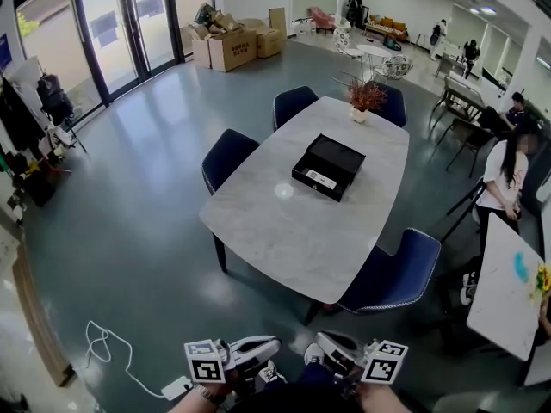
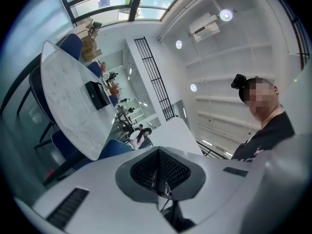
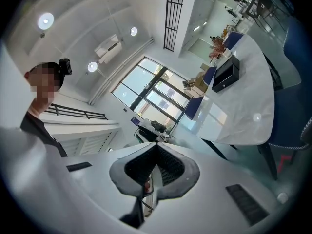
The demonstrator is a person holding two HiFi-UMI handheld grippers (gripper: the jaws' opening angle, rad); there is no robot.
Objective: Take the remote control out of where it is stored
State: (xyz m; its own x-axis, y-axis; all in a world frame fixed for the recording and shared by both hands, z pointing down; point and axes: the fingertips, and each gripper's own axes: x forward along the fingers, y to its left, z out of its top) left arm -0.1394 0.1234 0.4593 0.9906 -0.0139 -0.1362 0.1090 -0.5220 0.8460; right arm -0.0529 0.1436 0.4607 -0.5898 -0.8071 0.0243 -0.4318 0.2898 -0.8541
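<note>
The remote control (image 1: 321, 179) lies in an open black box (image 1: 339, 154) on the far half of a pale stone-look table (image 1: 288, 231), along the box's near edge. The box sits right of the table's middle. Beyond it, at the far end, stands a small pot of reddish dried flowers (image 1: 365, 98). Blue chairs (image 1: 227, 155) ring the table, one at the near right corner and others along the left and far sides.

Both tools are at the bottom of the head view, well apart from the table and box. The left gripper (image 1: 274, 344) has its jaws pressed together with nothing between them. The right gripper (image 1: 318, 342) is likewise closed and empty. Each carries a cube with square markers.

A white cable (image 1: 108, 344) loops on the grey floor at the near left. Cardboard boxes (image 1: 228, 48) are stacked by the glass doors at the far left. A person (image 1: 504, 172) sits at the right.
</note>
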